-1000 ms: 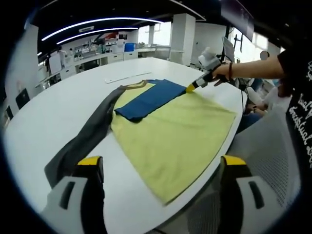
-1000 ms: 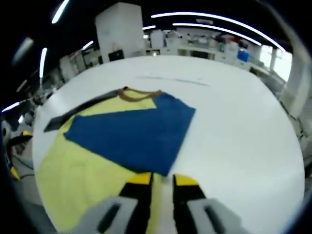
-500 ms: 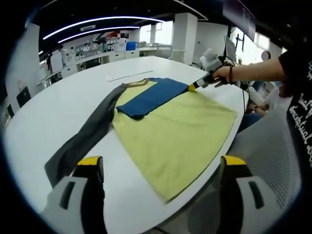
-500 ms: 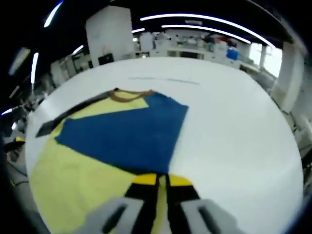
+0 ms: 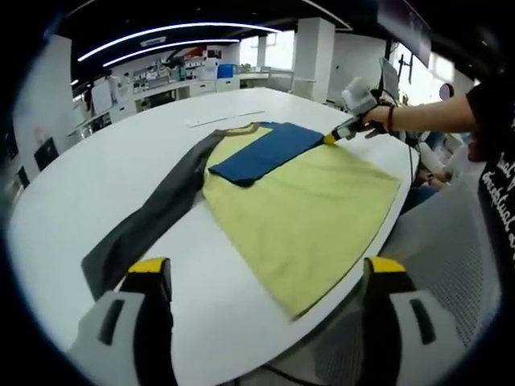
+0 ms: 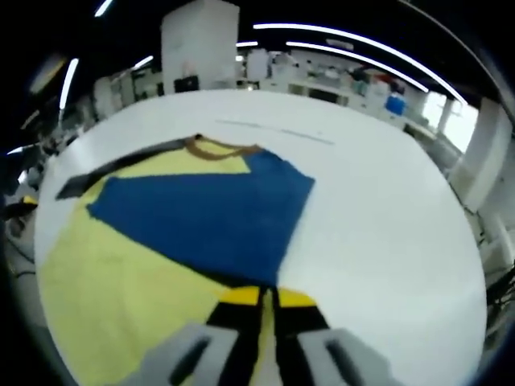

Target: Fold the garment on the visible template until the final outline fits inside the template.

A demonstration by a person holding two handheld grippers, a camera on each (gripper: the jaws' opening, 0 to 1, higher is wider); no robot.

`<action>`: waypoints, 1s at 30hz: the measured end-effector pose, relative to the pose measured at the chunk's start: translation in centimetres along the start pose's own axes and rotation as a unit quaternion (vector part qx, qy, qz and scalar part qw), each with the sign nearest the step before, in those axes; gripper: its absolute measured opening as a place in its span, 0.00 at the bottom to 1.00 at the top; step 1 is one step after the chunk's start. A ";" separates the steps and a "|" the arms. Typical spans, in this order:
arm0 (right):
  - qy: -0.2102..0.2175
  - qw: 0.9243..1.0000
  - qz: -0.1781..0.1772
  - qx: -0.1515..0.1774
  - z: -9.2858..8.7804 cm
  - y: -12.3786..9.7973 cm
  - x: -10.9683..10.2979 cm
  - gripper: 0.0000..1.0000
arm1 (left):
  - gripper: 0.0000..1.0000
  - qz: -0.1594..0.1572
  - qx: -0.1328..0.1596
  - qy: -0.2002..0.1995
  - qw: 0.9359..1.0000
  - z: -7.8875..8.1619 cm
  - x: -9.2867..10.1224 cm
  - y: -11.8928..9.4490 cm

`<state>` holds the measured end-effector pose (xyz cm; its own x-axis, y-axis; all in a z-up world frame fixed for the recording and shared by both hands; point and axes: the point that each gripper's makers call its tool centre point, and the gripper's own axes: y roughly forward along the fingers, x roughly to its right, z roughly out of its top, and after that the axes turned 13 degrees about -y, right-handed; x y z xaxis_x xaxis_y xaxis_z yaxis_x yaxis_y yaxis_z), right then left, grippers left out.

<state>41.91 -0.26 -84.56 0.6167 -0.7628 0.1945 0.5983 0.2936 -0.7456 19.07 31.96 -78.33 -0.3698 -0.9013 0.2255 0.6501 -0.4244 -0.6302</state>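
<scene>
A yellow garment (image 5: 310, 205) lies flat on the white table (image 5: 64, 185). Its blue sleeve (image 5: 269, 151) is folded across the chest, and its grey sleeve (image 5: 149, 225) stretches out toward my left gripper. My left gripper (image 5: 267, 269) hovers open over the near table edge, short of the hem. In the right gripper view, the blue sleeve (image 6: 201, 217) covers the yellow body (image 6: 105, 281) just ahead of my right gripper (image 6: 268, 297). Its jaws are pressed together on the garment's edge. A person's hand holds that right gripper (image 5: 331, 138) at the garment's far shoulder.
A thin pale strip (image 5: 225, 119) lies on the table beyond the brown collar (image 6: 221, 149). The garment's right side runs close to the table edge (image 5: 386, 217). A grey mesh chair (image 5: 455, 241) and the person's arm (image 5: 426, 117) are on the right.
My right gripper's jaws went from a small gap to pressed together at the garment's edge. The left gripper view shifted slightly; the garment lies as before.
</scene>
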 end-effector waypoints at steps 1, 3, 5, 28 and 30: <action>0.001 1.000 0.000 0.000 -0.1 0.0 0.1 0.00 | 0.96 0.002 0.000 -0.001 1.000 0.0 -0.1 0.0; 0.008 1.000 0.001 0.000 -0.2 -0.1 0.1 0.00 | 0.96 0.005 0.001 -0.002 1.000 0.0 -0.3 -0.1; 0.017 1.000 0.003 0.002 -0.3 -0.1 0.2 0.00 | 0.96 0.008 0.003 -0.004 1.000 0.1 -0.4 -0.2; 0.059 0.997 0.032 0.028 -0.2 -1.8 0.1 0.47 | 0.95 0.050 0.018 -0.029 0.998 0.1 -5.5 -1.8; 0.069 0.995 0.047 0.047 0.6 -2.1 -0.4 0.55 | 0.95 0.050 0.019 -0.033 0.998 0.2 -5.5 -1.8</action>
<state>40.68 -0.25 -82.71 0.6006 -0.7989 0.0324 0.5900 0.4155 -0.6923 20.09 37.68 -78.26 -0.2588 -0.9425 0.2116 0.7073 -0.3341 -0.6230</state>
